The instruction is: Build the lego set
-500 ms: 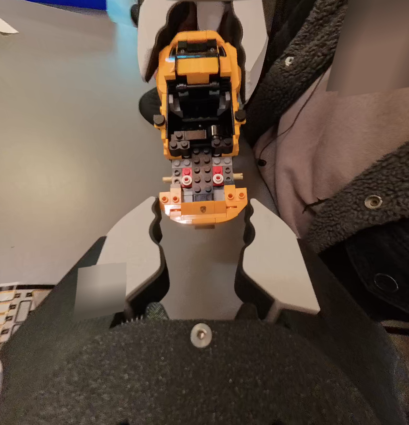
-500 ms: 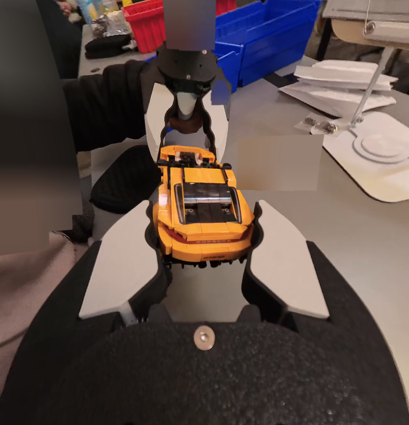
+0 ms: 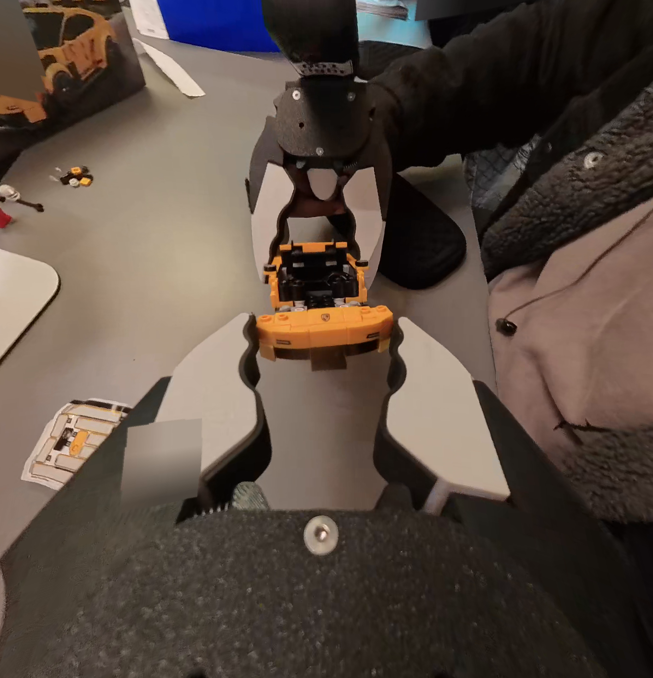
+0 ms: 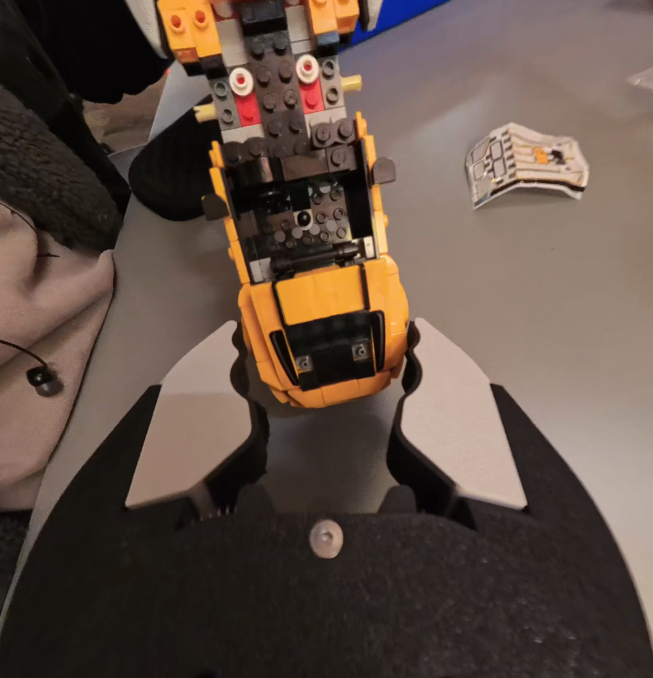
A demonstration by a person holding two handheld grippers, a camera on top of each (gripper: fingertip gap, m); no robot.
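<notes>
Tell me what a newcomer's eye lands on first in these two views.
The orange lego car, half built with its black studded inside showing, is held above the grey table between both grippers: the left gripper clamps its nose, the right gripper its tail. Off to the side on the table lie a curled sticker sheet and a few loose lego pieces.

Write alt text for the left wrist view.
An orange Lego car, roof missing, is held between two grippers over a grey table: the left gripper clamps its front bumper, the right gripper its rear. Loose pieces and a sticker sheet lie to the left.
</notes>
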